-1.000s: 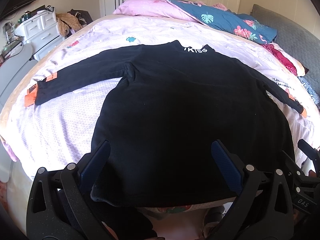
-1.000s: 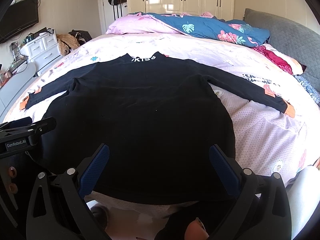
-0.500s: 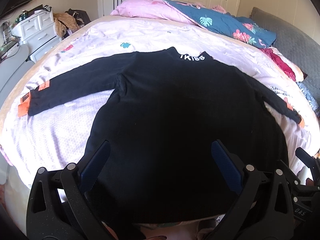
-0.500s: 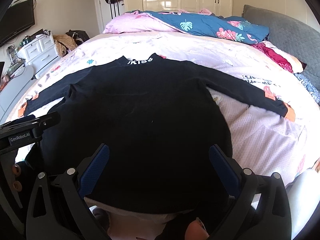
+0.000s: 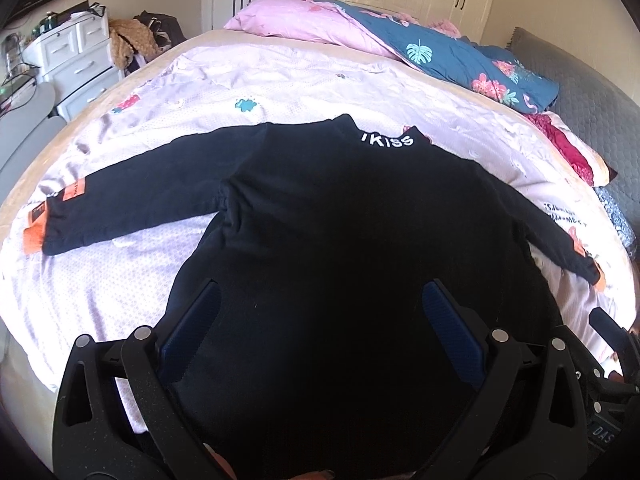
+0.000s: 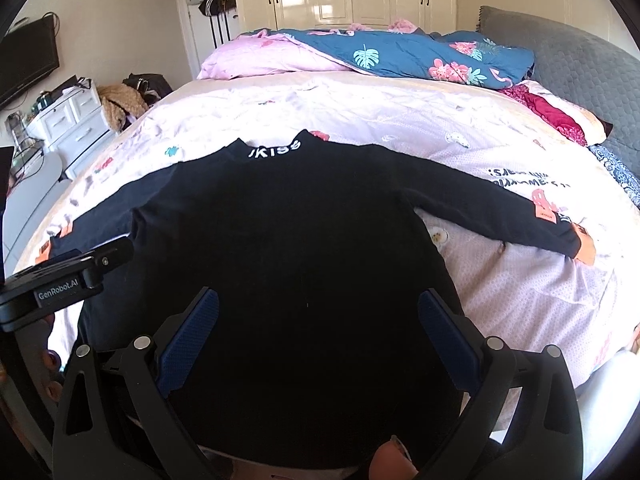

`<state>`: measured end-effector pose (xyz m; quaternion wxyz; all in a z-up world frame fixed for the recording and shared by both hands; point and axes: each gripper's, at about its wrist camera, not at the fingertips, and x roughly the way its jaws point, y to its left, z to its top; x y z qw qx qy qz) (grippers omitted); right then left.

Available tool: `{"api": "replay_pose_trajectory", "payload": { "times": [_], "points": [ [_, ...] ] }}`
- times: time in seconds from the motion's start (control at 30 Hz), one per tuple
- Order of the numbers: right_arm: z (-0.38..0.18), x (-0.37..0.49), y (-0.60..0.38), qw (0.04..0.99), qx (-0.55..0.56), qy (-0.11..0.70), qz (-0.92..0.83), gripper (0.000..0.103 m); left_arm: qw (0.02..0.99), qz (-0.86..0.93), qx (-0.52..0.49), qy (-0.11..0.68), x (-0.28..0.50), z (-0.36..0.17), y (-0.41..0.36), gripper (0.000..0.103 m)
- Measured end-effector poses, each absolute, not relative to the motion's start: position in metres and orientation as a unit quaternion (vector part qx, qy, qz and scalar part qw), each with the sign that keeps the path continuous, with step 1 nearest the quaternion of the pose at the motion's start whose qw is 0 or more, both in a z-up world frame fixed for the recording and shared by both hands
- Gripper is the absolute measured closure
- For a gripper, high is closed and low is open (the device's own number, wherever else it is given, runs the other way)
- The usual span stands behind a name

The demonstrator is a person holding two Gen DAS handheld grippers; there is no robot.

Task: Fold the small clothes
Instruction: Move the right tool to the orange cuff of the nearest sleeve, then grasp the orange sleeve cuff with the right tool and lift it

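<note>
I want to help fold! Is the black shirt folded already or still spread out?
Spread out. The black shirt lies flat on the bed, with both sleeves stretched out sideways and no fold showing.

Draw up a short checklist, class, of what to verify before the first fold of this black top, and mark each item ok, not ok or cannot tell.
1. Black top lies spread flat on the bed sheet: ok.
2. Both sleeves stretched out sideways, left sleeve and right sleeve: ok.
3. Collar points away from the person: ok.
4. Left gripper fingers apart, nothing held: ok.
5. Right gripper fingers apart, nothing held: ok.
6. Hem lies straight at the near edge: cannot tell, the grippers hide it.
</note>
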<state>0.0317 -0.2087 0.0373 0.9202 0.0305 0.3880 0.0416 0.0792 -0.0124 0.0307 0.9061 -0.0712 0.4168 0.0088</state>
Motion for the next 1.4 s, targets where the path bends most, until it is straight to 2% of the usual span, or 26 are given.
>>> {"api": "replay_pose_trajectory", "payload": {
  "times": [0.4,0.87,1.1,1.4],
  "points": [
    [0.050,0.076,-0.227,0.917,0.064,0.393,0.001,0.004,0.905,0.020,-0.092,0.416,0.123,0.040,-0.013,0.008],
    [0.073,0.143,-0.276,0.908,0.157,0.378,-0.089,0.004,0.895,0.018,-0.087,0.438,0.180,0.043,-0.026,0.008],
    [0.063,0.179,-0.305,0.889,0.219,0.382,-0.125,0.004,0.895,0.014,-0.088,0.437,0.211,0.044,-0.036,0.008],
    [0.029,0.188,-0.363,0.872,0.265,0.363,-0.196,0.004,0.896,-0.013,-0.071,0.438,0.235,0.020,-0.058,0.008]
  ]
}}
